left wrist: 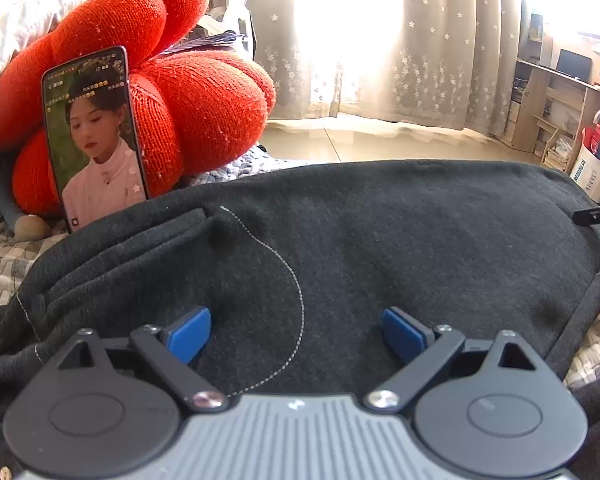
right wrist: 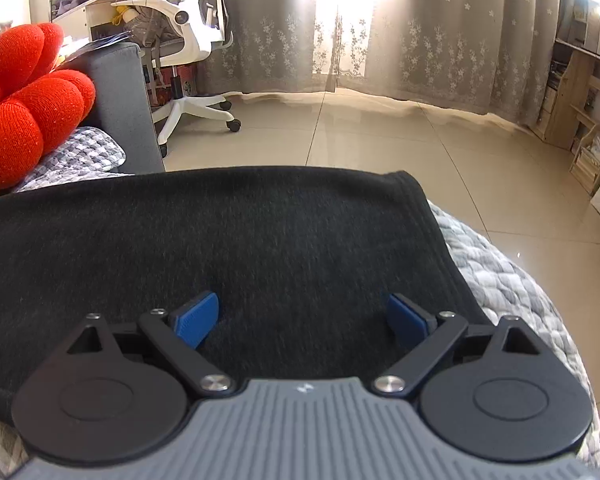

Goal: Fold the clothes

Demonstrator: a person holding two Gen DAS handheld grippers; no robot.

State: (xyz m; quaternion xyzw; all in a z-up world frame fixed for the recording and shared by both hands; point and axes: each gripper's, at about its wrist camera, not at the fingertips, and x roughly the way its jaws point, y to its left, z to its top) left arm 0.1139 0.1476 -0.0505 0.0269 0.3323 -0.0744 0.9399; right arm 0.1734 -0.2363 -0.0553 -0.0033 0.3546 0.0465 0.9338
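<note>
A dark charcoal garment [left wrist: 380, 240] lies spread over the bed, with a curved line of white stitching across it and bunched folds at its left side. My left gripper [left wrist: 296, 334] hovers just over the fabric, open, with nothing between its blue pads. In the right wrist view the same dark garment [right wrist: 220, 240] lies flat, and its ribbed hem runs down the right edge. My right gripper [right wrist: 302, 320] is open above the cloth near that hem and holds nothing. A black tip of the other gripper [left wrist: 598, 214] shows at the far right of the left wrist view.
A red petal-shaped cushion [left wrist: 160, 80] stands at the back left with a phone [left wrist: 94, 136] leaning on it. A checked quilt [right wrist: 512, 292] covers the bed. Beyond the edge are tiled floor [right wrist: 380, 132], a white office chair [right wrist: 196, 40], curtains and wooden shelves [left wrist: 556, 100].
</note>
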